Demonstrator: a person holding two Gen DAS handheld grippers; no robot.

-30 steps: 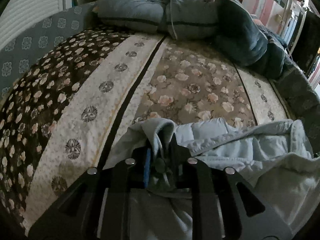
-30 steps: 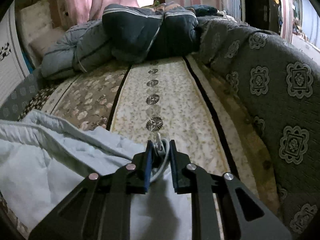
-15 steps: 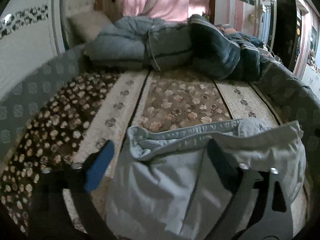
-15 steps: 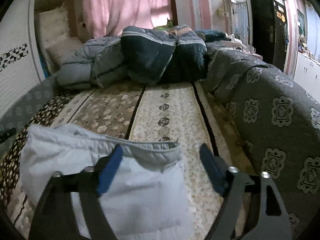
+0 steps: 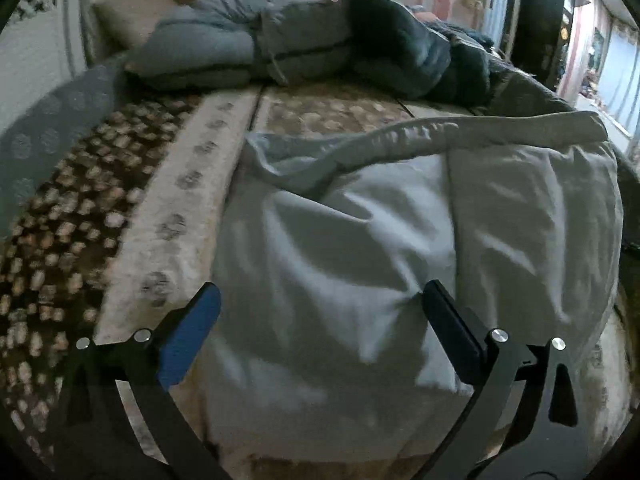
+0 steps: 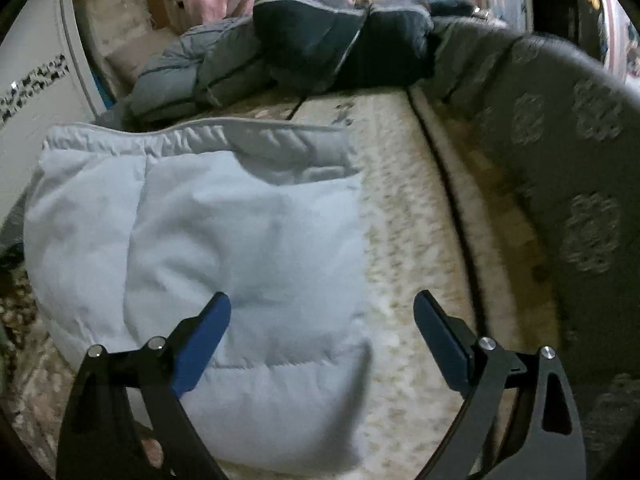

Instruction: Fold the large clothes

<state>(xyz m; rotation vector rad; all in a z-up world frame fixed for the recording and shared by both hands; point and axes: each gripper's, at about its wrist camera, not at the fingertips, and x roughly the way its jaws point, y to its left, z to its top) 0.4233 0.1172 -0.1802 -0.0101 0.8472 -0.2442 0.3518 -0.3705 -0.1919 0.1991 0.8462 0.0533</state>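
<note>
A pale blue padded garment lies folded into a rough rectangle on the floral bedspread. It also shows in the right wrist view, with its ribbed hem along the far edge. My left gripper is open and empty, held above the near part of the garment. My right gripper is open and empty, above the garment's right edge.
Folded grey and dark blue quilts are piled at the far end of the bed, also in the right wrist view. A grey patterned blanket rises along the right side. A pillow and a white wall are at the left.
Both grippers were shut on the garment's edge a second ago. They have let go, opened wide and pulled back and up. The garment now lies folded on the bed.
</note>
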